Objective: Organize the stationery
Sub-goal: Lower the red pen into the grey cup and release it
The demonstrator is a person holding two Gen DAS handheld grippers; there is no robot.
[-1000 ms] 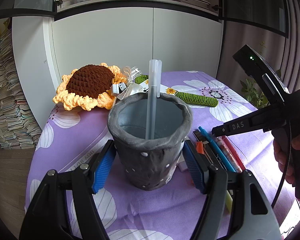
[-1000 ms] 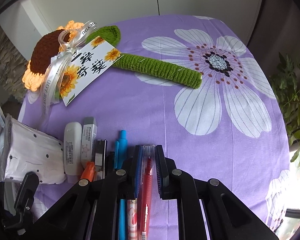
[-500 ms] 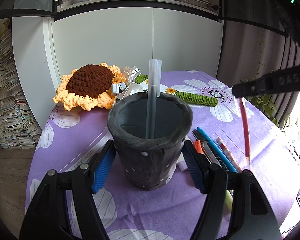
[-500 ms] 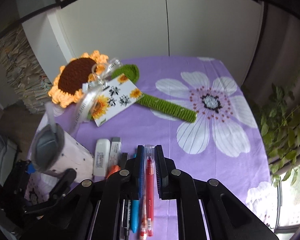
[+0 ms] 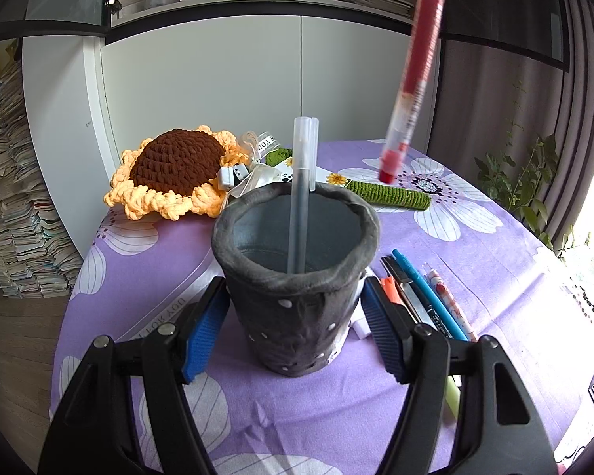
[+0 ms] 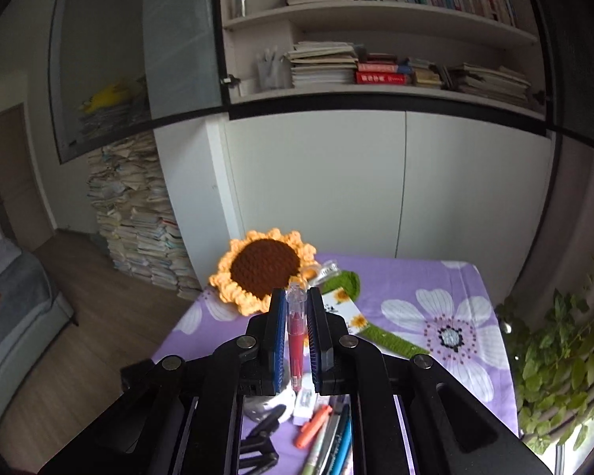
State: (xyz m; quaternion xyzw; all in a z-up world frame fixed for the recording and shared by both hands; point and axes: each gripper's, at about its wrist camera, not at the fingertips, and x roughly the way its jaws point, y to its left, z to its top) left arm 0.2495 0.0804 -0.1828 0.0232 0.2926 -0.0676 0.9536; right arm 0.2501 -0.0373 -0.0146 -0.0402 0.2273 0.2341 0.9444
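Note:
A grey dotted fabric pen holder (image 5: 293, 289) stands upright on the purple flowered tablecloth (image 5: 475, 237). My left gripper (image 5: 295, 304) has its blue pads on both sides of the holder and its jaws are closing on it. One translucent grey pen (image 5: 303, 182) stands inside. My right gripper (image 6: 296, 297) is shut on a red pen (image 6: 296, 340), well above the table. In the left wrist view that red pen (image 5: 412, 71) hangs tip down, above and to the right of the holder's rim. Several loose pens (image 5: 427, 297) lie right of the holder.
A crochet sunflower (image 5: 174, 166) with a green stem (image 5: 388, 194) and a tag lies at the back of the table. An orange highlighter (image 6: 313, 425) and a white eraser (image 6: 305, 398) lie among the pens. A white cabinet (image 5: 257, 79), bookshelves, paper stacks and a plant (image 6: 554, 356) surround the table.
My right gripper has lifted the red pen off the table and risen, tilting up toward the shelves. The pen now hangs high beside the holder. The left gripper has kept still.

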